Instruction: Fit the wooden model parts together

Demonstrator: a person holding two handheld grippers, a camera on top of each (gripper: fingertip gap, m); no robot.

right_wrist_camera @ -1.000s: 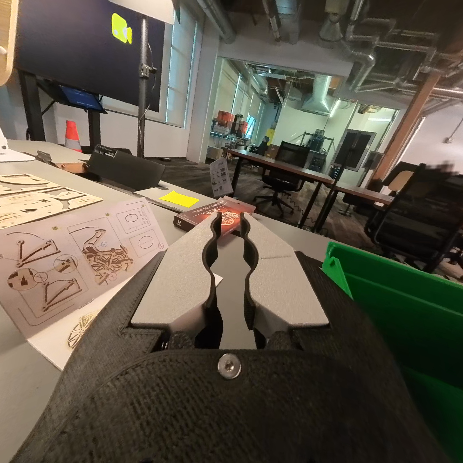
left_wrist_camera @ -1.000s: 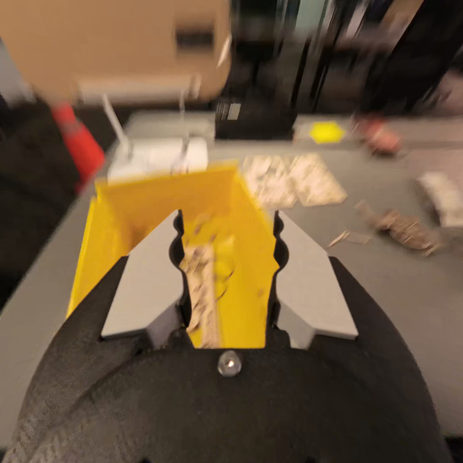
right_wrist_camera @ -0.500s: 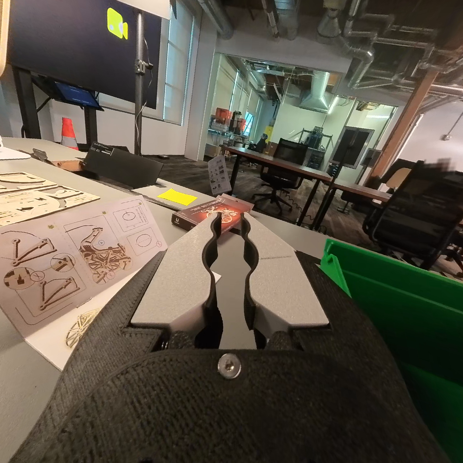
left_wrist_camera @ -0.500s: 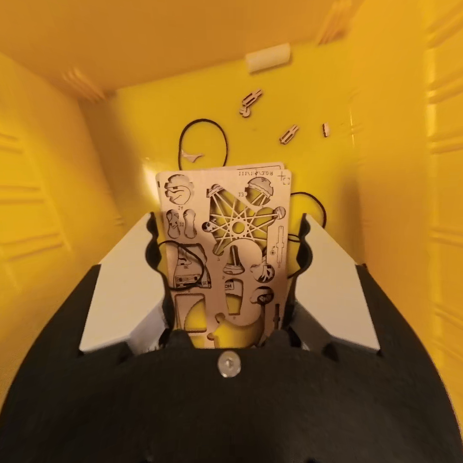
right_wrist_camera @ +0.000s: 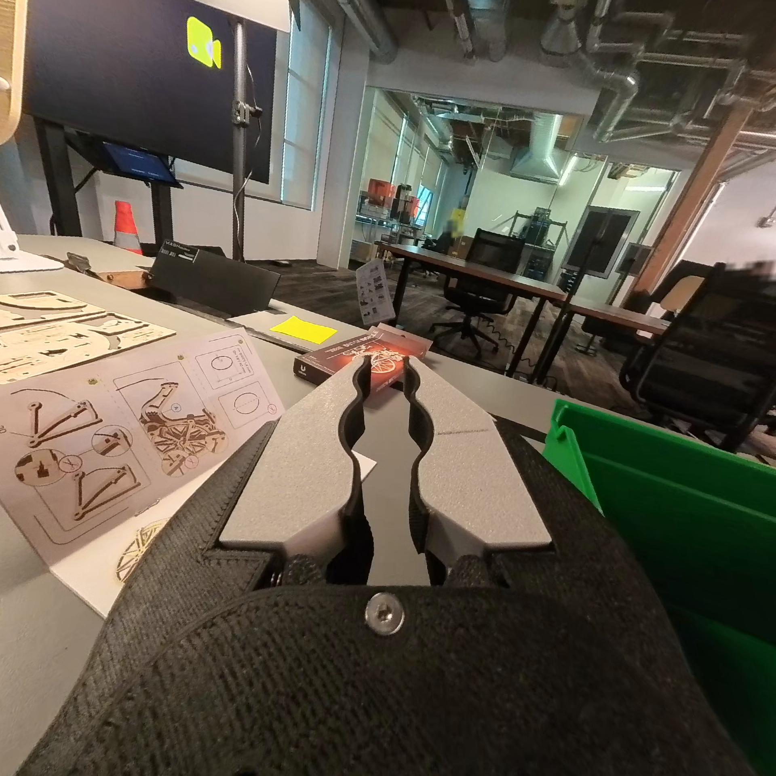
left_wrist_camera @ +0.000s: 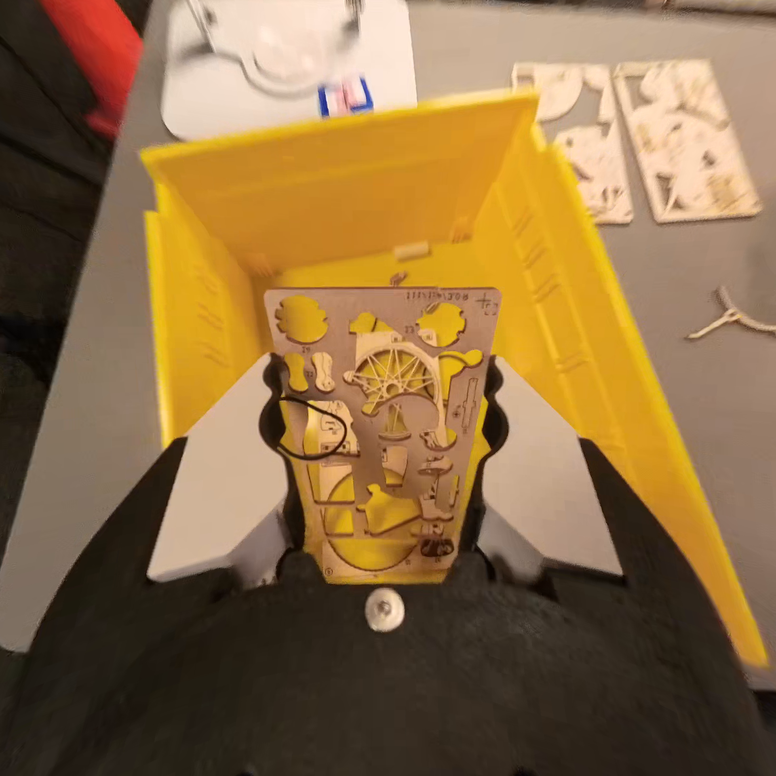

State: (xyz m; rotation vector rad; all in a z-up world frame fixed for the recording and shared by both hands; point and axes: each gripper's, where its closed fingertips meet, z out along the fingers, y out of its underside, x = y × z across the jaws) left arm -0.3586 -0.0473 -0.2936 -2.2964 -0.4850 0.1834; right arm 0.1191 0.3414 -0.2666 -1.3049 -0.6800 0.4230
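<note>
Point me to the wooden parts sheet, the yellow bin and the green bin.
wooden parts sheet [left_wrist_camera: 380, 424], left wrist view, middle of the sheet.
yellow bin [left_wrist_camera: 336, 184], left wrist view, far inner wall.
green bin [right_wrist_camera: 672, 495], right wrist view, inner wall.

Left gripper [left_wrist_camera: 382, 378] — we see it tipped steeply downward, grey fingers [left_wrist_camera: 235, 453] spread wide, black wavy pads facing inward. Both inner pads press the two side edges of a flat wooden parts sheet [left_wrist_camera: 386, 420], so the sheet is clamped edgewise between them, its far end sticking out past the fingertips. Black housing fills the lower frame, one silver screw centred. The view is motion-blurred.

Right gripper [right_wrist_camera: 384, 378] — we see it level, pointing forward, low and roughly horizontal. Its grey fingers [right_wrist_camera: 306, 470] sit close together, a narrow gap left between the wavy pads, tips not touching, nothing between them. Sharp view.
</note>
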